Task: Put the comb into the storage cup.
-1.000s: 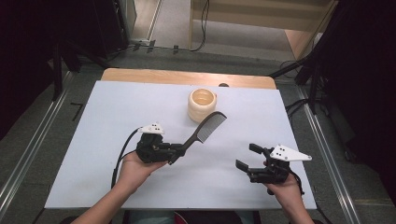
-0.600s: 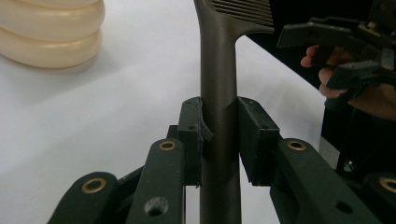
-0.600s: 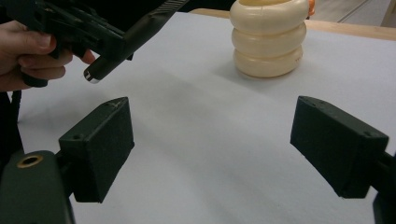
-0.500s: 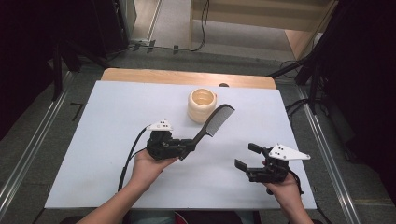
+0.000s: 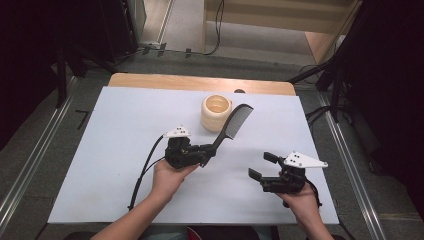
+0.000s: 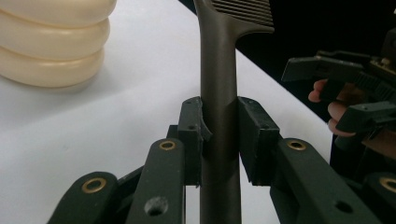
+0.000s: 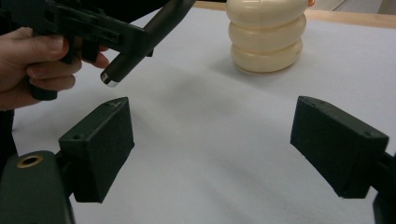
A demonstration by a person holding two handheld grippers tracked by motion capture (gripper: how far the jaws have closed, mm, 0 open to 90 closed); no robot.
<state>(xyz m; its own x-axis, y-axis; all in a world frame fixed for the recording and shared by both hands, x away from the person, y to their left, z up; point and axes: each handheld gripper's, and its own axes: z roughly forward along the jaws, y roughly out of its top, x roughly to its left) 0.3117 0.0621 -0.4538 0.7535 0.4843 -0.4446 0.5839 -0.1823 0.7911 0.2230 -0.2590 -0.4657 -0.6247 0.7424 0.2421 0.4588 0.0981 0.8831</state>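
A dark comb (image 5: 231,125) is held up off the table by its handle, teeth end tilted up and to the right, close beside a cream ribbed cup (image 5: 216,112). My left gripper (image 5: 206,151) is shut on the comb handle (image 6: 218,116), which runs straight up between the two jaws. The cup (image 6: 51,39) stands at the upper left of the left gripper view. My right gripper (image 5: 262,167) rests low at the right front of the table, open with nothing between its jaws (image 7: 219,144). In the right gripper view the comb's handle end (image 7: 135,49) hangs above the table, and the cup (image 7: 266,35) stands beyond.
A white sheet (image 5: 115,135) covers the table, with a wooden strip (image 5: 200,82) along its far edge. A black cable (image 5: 145,170) trails from the left gripper toward the front. Metal rails and dark stands flank the table.
My left gripper has carried the comb up and to the right, closer to the cup, with its tip rising. The right gripper has stayed in place.
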